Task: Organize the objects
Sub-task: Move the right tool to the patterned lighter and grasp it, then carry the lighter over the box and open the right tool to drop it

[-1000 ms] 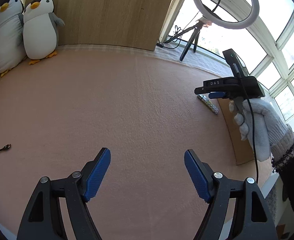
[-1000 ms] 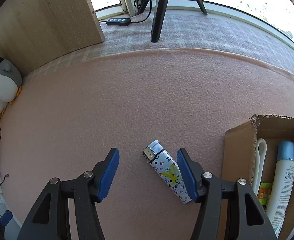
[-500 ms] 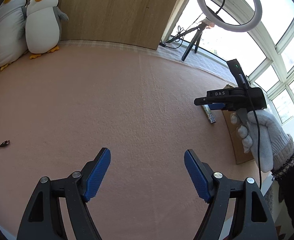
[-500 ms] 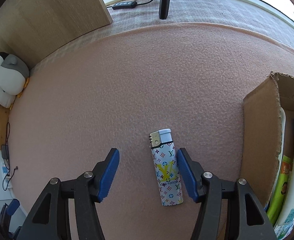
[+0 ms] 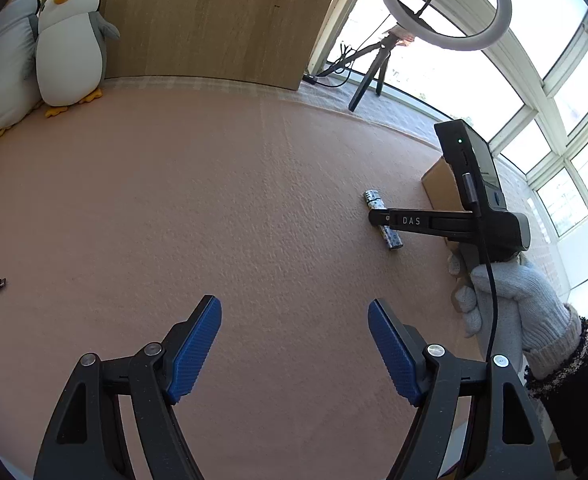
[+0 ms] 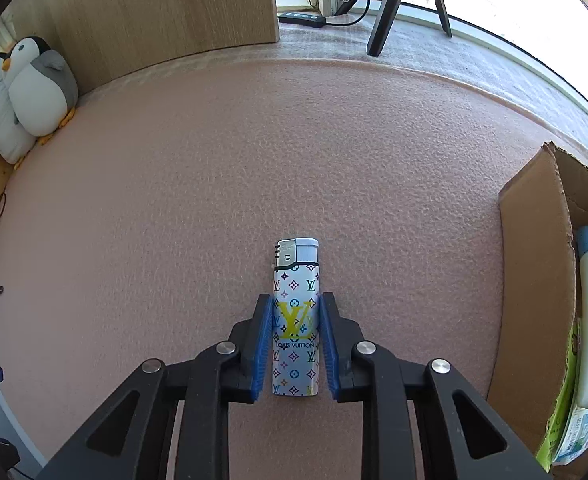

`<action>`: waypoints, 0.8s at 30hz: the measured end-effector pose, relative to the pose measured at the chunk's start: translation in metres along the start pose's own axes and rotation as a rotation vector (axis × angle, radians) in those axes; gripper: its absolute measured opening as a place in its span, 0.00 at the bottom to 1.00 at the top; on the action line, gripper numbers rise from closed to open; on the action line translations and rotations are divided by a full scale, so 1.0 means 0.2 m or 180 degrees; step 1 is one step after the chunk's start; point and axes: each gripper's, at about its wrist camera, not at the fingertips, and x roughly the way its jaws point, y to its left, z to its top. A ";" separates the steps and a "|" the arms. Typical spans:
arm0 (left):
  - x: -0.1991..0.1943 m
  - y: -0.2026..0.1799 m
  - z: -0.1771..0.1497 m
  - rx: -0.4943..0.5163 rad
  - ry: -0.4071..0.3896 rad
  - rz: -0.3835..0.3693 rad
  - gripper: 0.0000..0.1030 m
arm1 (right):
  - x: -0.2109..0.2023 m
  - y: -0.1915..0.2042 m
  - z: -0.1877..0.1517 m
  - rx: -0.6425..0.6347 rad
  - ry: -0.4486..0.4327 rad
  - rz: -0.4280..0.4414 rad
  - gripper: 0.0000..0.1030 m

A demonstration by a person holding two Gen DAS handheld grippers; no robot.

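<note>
Lighter lies flat on the pink mat beside the box; our right gripper, wide apart earlier, now clamps it. Our left gripper stays spread, empty.

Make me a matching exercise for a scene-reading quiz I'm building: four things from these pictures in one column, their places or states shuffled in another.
Things
1. patterned white lighter
2. brown cardboard box
3. left gripper
4. plush grey-and-white penguins

Places or states
A. open, over bare pink blanket
B. against the wooden panel
C. clamped between blue pads
D. holds a white bottle

Pairs: 1-C, 2-D, 3-A, 4-B
</note>
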 end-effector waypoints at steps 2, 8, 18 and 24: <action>-0.01 0.00 -0.01 -0.0008 0.0003 -0.0003 0.76 | 0.01 0.06 -0.03 -0.0087 -0.0025 0.0005 0.20; -0.01 -0.01 -0.04 -0.0023 0.0021 0.0003 0.76 | -0.03 0.13 -0.13 -0.0120 -0.0098 0.0157 0.20; -0.01 -0.08 -0.06 0.0021 0.0035 -0.0026 0.76 | -0.37 -0.02 -0.25 0.0146 -0.0515 0.0305 0.20; -0.01 -0.15 -0.06 0.0086 0.0024 -0.0044 0.76 | -0.56 -0.24 -0.32 0.0416 -0.0718 0.0237 0.20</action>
